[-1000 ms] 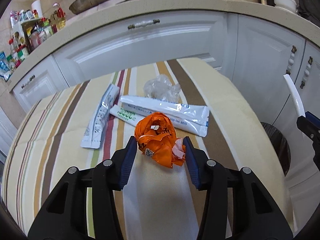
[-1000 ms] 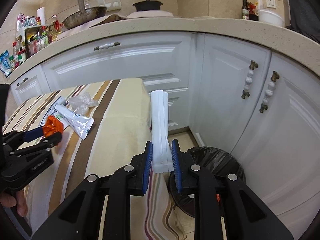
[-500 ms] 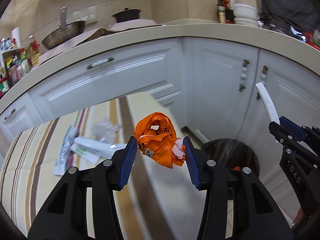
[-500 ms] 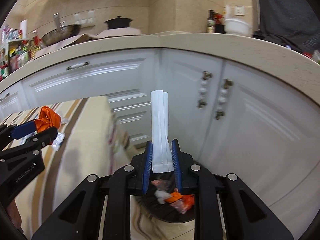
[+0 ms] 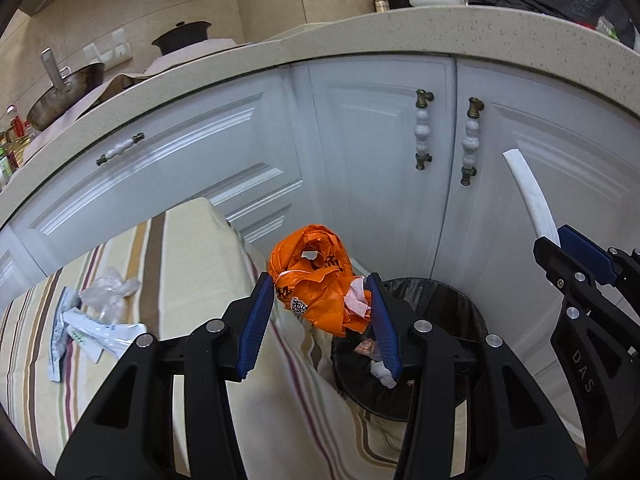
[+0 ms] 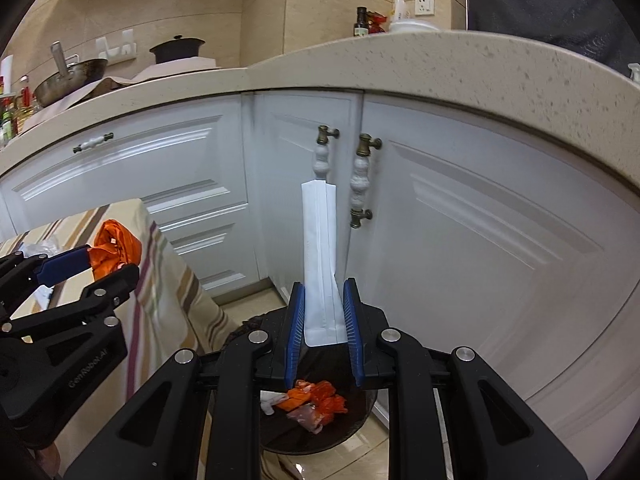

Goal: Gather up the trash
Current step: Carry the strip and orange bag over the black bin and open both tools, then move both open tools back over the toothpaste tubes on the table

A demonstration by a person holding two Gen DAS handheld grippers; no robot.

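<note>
My left gripper (image 5: 322, 286) is shut on a crumpled orange plastic bag (image 5: 314, 272) and holds it in the air past the table's right edge, at the near left rim of a black-lined trash bin (image 5: 440, 300). My right gripper (image 6: 323, 292) is shut on a long flat white pouch (image 6: 318, 240) that stands upright, directly above the bin (image 6: 360, 420), which holds orange and white scraps. The right gripper (image 5: 556, 244) with the pouch (image 5: 528, 196) shows at the right of the left wrist view. The left gripper (image 6: 108, 262) with the bag (image 6: 116, 246) shows at the left of the right wrist view.
A striped cloth covers the table (image 5: 192, 248), where toothpaste tubes (image 5: 104, 336), a flat wrapper (image 5: 58, 340) and a clear crumpled plastic piece (image 5: 108, 290) lie. White kitchen cabinets (image 6: 460, 220) stand close behind the bin, under a speckled counter (image 6: 440, 60) with pans and bottles.
Both grippers have swung right, away from the table, toward the bin. The orange bag is now at the bin's rim and the white pouch is over the bin. Both grips are unchanged.
</note>
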